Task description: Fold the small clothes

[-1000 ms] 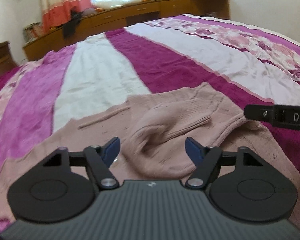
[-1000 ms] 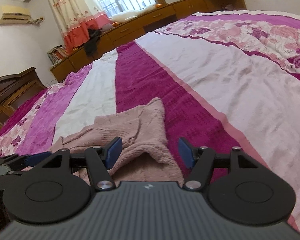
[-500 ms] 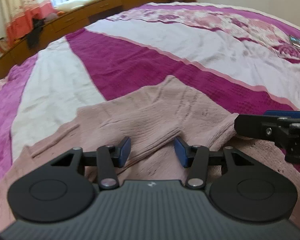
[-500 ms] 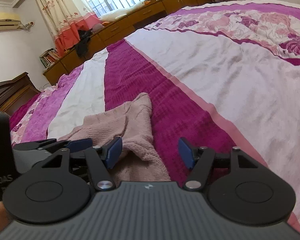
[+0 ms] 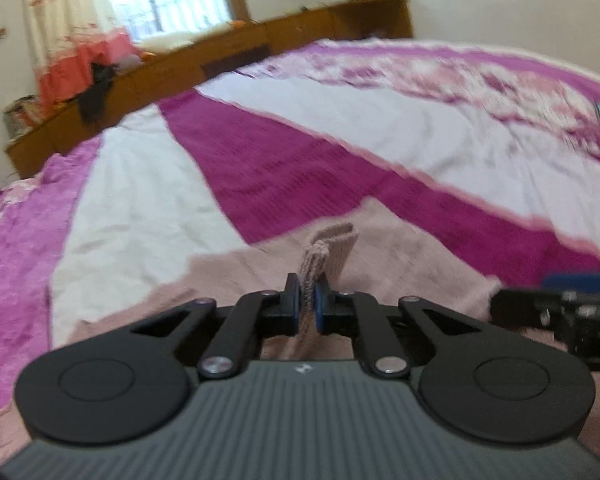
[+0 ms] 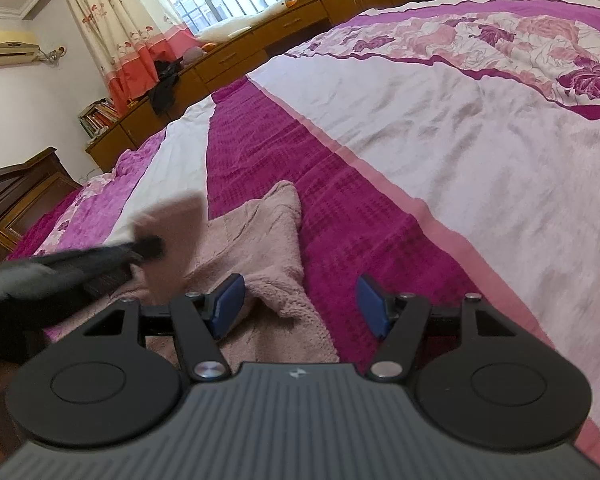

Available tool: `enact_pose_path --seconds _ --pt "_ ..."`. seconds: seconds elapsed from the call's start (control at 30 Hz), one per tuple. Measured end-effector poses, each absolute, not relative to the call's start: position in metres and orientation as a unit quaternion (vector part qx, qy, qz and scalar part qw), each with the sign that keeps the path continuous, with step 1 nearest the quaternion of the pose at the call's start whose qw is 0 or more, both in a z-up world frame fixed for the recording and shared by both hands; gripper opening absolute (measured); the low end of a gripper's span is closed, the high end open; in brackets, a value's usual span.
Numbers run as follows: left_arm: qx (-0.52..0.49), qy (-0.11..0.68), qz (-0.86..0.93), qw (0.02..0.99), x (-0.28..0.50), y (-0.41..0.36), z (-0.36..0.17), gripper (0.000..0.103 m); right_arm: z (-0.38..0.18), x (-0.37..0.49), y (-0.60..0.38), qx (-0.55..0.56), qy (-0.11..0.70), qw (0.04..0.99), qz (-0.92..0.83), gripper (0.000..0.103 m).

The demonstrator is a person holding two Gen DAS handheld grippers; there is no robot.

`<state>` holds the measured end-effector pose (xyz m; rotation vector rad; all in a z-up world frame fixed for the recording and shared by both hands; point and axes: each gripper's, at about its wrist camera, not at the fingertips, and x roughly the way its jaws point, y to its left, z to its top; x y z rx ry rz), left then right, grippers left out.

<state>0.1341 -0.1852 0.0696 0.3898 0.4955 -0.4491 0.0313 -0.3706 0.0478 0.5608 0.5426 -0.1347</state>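
Since a second ago the left tongs point(image 5: 308, 304) have closed, and now pinch a ridge of the pink sweater point(image 5: 400, 256) at lower centre of the left view. It lies spread on the bed point(image 5: 300, 176). At lower centre of the right view, the right tongs point(image 6: 298, 304) stand open over its edge, gripping nothing. Best lift the pinched fold slowly, keeping it taut, and carry it squarely across so the edges meet.
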Motion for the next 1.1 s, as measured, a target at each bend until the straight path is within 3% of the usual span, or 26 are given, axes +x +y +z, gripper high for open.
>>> enact_pose_path --seconds 0.3,0.53,0.93,1.03,1.1 --pt "0.142 0.192 -0.104 0.966 0.126 -0.101 0.133 0.009 0.051 0.028 -0.362 0.268 0.264 0.925 -0.060 0.069" --pt "0.095 0.195 -0.054 0.975 0.105 -0.022 0.135 0.009 0.053 0.028 -0.350 0.251 0.269 0.929 -0.050 0.069" --pt "0.027 0.350 -0.005 0.936 0.084 0.052 0.067 0.014 0.050 0.031 -0.339 0.223 0.287 0.930 -0.054 0.069" --pt "0.026 0.355 0.007 0.935 0.079 0.058 0.069 0.018 0.049 0.032 -0.340 0.223 0.290 0.929 -0.055 0.069" --pt "0.032 0.350 0.014 0.936 0.074 0.061 0.072 0.033 0.049 0.033 -0.340 0.222 0.292 0.929 -0.055 0.069"
